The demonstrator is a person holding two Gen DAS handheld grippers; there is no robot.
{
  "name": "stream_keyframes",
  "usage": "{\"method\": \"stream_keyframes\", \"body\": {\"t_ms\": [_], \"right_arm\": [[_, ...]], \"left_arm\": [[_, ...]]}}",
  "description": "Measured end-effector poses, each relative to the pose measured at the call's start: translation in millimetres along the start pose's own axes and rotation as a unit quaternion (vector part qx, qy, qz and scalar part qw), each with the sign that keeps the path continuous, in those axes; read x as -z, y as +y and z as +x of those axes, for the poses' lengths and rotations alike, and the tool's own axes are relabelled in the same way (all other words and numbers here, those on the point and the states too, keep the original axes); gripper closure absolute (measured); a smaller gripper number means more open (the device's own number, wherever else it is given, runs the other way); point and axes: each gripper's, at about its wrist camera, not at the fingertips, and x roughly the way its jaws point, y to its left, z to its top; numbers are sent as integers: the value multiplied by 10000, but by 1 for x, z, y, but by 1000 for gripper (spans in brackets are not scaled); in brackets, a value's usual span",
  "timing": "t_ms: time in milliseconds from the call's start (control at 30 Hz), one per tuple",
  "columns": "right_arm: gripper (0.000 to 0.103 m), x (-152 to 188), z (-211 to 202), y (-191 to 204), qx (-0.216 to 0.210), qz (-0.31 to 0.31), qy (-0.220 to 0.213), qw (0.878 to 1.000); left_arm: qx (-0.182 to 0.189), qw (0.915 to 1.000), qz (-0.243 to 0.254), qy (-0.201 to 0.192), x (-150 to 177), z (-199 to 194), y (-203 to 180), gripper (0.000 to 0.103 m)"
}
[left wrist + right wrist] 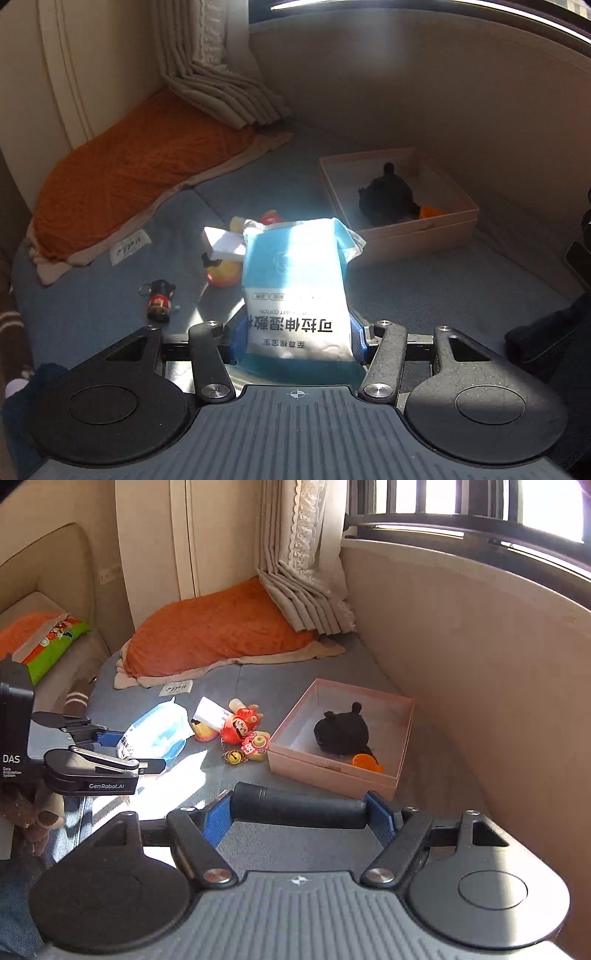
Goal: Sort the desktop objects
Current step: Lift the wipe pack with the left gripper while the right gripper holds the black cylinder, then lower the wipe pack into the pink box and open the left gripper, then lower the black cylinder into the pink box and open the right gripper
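A: Left wrist view first. What is your left gripper (295, 339) doing?

B: Its blue pads pinch the lower end of the blue-and-white wet wipe pack (295, 280), which stands upright between them, lifted off the grey mat (443, 288).

A: And your right gripper (297, 814)?

B: It is clamped endwise on a black cylinder (299, 808), which lies crosswise between the blue pads.

A: Where do your loose things sit?

B: The red doll toy (238, 729), the small white box (210, 712) and the bell keychain (233, 757) lie in a cluster on the mat, just left of the pink box (332, 771). Inside that box rest a black plush (341, 731) and an orange piece (364, 761).
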Motion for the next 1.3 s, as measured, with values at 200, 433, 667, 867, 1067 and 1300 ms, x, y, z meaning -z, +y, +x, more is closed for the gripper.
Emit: {"method": "stream_keyframes", "body": {"t_ms": [200, 433, 667, 867, 1067, 1300], "right_arm": [[27, -11, 0, -32, 362, 326, -226, 9986], [27, -14, 24, -53, 536, 659, 25, 9964], [27, -11, 60, -63, 670, 750, 332, 9944], [27, -42, 115, -62, 453, 994, 424, 9931], [21, -81, 191, -75, 918, 1353, 672, 9842], [21, -76, 237, -37, 1232, 807, 1017, 9839]], "left_arm": [[405, 9979, 198, -467, -34, 5, -35, 46], [272, 9893, 360, -1388, -116, 64, -68, 27], [291, 9958, 118, -859, -84, 88, -38, 9], [227, 9983, -535, 81, -4, 94, 14, 9], [171, 9910, -1204, 552, 39, 103, 50, 6], [131, 9897, -1163, 823, 49, 119, 49, 4]]}}
